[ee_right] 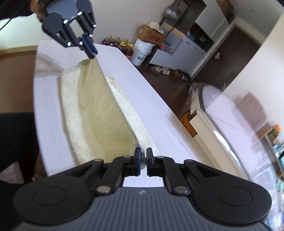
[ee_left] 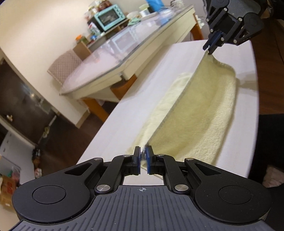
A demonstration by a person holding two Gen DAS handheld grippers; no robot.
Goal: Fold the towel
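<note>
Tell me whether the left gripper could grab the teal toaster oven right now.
Probably not: the left gripper is shut on the towel corner, and the toaster oven sits on a separate table across a gap.

Soft daylight, motion blur, fisheye bending at edges, mild tabletop glare

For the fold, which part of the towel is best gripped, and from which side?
Grip the two corners of one long edge, from above. The towel lies on the white table, and the left gripper and right gripper, each shut on a corner, lift that edge taut between them.
</note>
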